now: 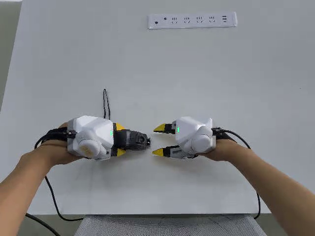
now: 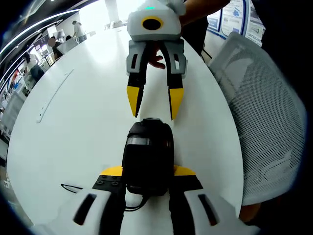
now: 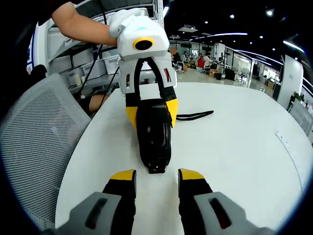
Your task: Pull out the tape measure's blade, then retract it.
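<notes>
From the head we look steeply down on the table, with the left gripper and right gripper near us and low in the frame. The two gripper views sit low over the tabletop, close, and face each other. Each looks along its own jaws at the tape and the other gripper beyond it. All three views share the tape and the chair.

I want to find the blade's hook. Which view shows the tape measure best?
The right gripper view: the tape measure is large there, its front end toward the camera. The left gripper view shows its back; the head view shows it small.
</notes>
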Demonstrator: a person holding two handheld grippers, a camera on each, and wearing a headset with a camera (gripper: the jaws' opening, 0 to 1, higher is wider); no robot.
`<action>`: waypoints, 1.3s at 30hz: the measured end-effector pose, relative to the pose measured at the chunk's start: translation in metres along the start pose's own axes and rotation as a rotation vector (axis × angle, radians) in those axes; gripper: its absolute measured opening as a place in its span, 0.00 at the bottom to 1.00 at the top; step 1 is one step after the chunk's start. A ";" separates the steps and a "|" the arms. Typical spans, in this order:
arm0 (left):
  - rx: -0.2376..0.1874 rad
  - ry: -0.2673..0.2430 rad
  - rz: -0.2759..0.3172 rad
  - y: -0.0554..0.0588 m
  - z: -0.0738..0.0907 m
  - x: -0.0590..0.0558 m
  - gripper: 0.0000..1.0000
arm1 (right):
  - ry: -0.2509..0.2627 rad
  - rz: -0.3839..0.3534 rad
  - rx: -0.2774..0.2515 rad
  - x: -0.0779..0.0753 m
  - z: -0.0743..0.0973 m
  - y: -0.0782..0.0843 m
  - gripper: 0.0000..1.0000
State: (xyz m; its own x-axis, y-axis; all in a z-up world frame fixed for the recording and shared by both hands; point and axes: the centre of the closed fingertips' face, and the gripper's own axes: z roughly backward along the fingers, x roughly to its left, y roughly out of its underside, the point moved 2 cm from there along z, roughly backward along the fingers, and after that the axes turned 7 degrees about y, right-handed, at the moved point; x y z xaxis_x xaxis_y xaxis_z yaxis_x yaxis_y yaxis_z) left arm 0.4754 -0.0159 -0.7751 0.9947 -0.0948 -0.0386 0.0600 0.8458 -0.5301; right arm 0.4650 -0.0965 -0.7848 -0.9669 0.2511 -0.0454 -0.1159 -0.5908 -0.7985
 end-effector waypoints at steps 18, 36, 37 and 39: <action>-0.038 -0.002 0.009 0.001 0.001 0.003 0.29 | -0.026 -0.018 0.023 -0.001 -0.019 0.004 0.16; -0.053 0.009 0.001 0.002 0.001 0.002 0.29 | -0.046 0.035 0.024 0.002 -0.020 0.003 0.12; -0.053 0.010 0.001 0.002 0.001 0.002 0.29 | -0.048 0.030 0.027 0.002 -0.020 0.003 0.12; -0.054 0.010 0.003 0.002 0.001 0.002 0.29 | -0.049 0.033 0.031 0.001 -0.020 0.003 0.12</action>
State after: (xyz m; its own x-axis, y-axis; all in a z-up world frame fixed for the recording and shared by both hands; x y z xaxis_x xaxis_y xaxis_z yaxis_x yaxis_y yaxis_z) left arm 0.4774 -0.0134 -0.7756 0.9940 -0.0975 -0.0487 0.0519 0.8166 -0.5749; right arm 0.4678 -0.0822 -0.7991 -0.9802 0.1937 -0.0420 -0.0895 -0.6217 -0.7781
